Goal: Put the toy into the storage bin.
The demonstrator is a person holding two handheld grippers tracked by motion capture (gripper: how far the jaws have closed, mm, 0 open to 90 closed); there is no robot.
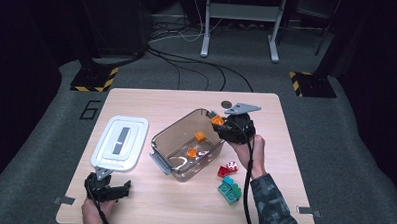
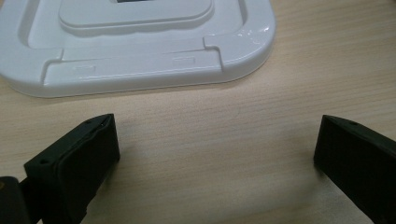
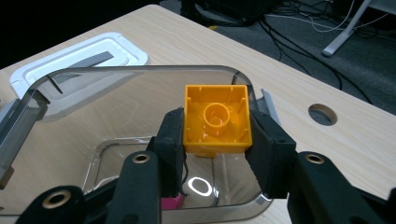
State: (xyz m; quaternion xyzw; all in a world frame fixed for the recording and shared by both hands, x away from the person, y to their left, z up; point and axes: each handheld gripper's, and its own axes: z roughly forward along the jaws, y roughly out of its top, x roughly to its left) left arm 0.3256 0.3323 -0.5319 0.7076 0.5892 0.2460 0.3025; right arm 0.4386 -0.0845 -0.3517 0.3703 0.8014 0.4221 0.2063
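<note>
1. The brick (image 3: 217, 119) was a square orange toy block, seen in the right gripper view from its hollow underside, with a round tube at its centre and thin walls around it.
2. It sat at the middle of that view, clamped by two opposite sides between the black pads of the right tool (image 3: 215, 140), above the far rim of the bin (image 3: 140, 74).
3. In the high view the brick (image 1: 216, 120) showed as a small orange spot at the centre of the frame, at the upper right corner of the bin (image 1: 160, 140).
4. The bin was clear grey plastic; two more orange bricks (image 1: 196, 145) lay on its floor.
5. The right tool (image 1: 221, 125) pointed toward the frame's left, the hand (image 1: 250, 151) reaching up from the lower right with a patterned sleeve.
6. The left tool (image 1: 115, 188) lay low at the lower left, jaws spread wide over bare counter (image 2: 210, 140), gripping nothing, just below the white lid (image 2: 140, 46).
</note>
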